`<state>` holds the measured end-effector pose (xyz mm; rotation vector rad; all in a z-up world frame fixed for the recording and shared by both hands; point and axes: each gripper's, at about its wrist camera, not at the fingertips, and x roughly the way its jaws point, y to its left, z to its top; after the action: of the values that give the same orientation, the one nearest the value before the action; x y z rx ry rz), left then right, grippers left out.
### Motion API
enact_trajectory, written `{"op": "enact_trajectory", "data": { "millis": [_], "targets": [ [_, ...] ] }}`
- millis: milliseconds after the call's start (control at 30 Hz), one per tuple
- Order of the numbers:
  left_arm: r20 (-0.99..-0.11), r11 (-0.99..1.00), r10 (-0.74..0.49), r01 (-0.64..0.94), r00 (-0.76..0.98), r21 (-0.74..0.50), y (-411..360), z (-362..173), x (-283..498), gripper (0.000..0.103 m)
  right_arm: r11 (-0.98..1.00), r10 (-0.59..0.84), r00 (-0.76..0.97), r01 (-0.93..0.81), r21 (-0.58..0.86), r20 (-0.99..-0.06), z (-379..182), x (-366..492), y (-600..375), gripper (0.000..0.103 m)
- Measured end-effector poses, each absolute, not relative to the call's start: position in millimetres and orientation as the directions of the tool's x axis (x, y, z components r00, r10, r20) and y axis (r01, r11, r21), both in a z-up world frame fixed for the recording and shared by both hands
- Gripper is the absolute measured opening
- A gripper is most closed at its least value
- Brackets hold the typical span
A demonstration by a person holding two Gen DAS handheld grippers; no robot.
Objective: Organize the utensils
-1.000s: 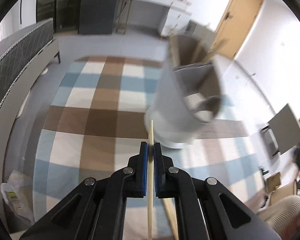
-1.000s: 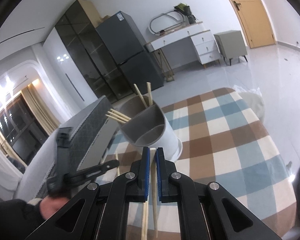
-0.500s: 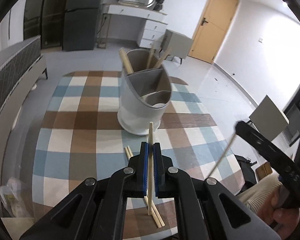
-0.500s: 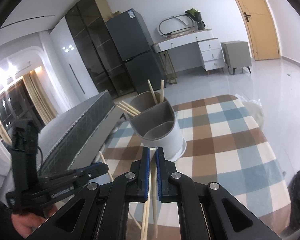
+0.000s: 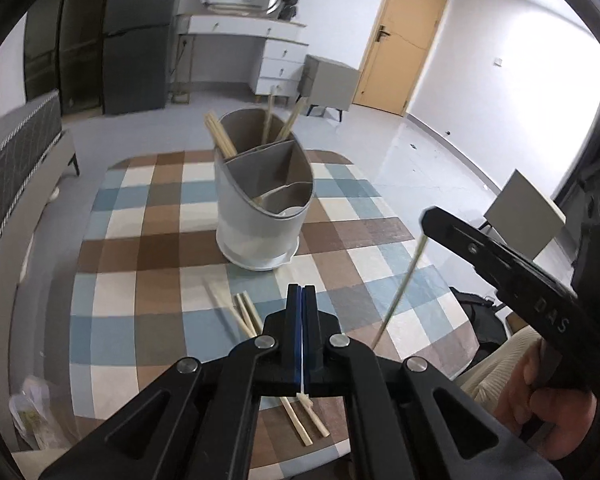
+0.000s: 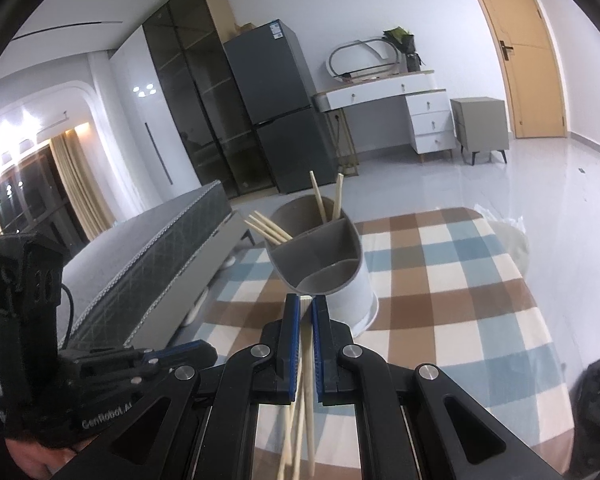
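A checked tablecloth (image 5: 148, 240) in brown, blue and cream fills the centre of the frame, with a dark fridge (image 6: 276, 92) and white dressing table (image 6: 400, 96) at upper centre and a yellow door (image 5: 404, 36) at upper right.

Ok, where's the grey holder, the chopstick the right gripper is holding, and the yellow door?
grey utensil holder (image 5: 256, 220): left wrist view, on its outer front wall.
held chopstick (image 5: 400, 292): left wrist view, mid-shaft below the right gripper's tip.
yellow door (image 6: 528, 60): right wrist view, on its panel.
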<state>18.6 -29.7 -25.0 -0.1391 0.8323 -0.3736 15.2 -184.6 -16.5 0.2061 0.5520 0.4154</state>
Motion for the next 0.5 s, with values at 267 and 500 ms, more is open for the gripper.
{"op": "enact_trajectory", "data": {
  "millis": [267,500],
  "targets": [
    [-0.840,0.947,-0.305,0.049,0.448,-0.318,6.8,-79.4,67.0,0.027,0.888,0.444,0.772,-0.309,0.342,-0.456,-18.1,19.0,-197.9,0.006],
    [-0.883,0.947,-0.236,-0.110,0.406,-0.303,29.3,-114.9,106.4,0.056,0.874,0.459,0.756,-0.288,0.392,-0.466,-27.9,30.0,-208.2,0.006]
  ]
}}
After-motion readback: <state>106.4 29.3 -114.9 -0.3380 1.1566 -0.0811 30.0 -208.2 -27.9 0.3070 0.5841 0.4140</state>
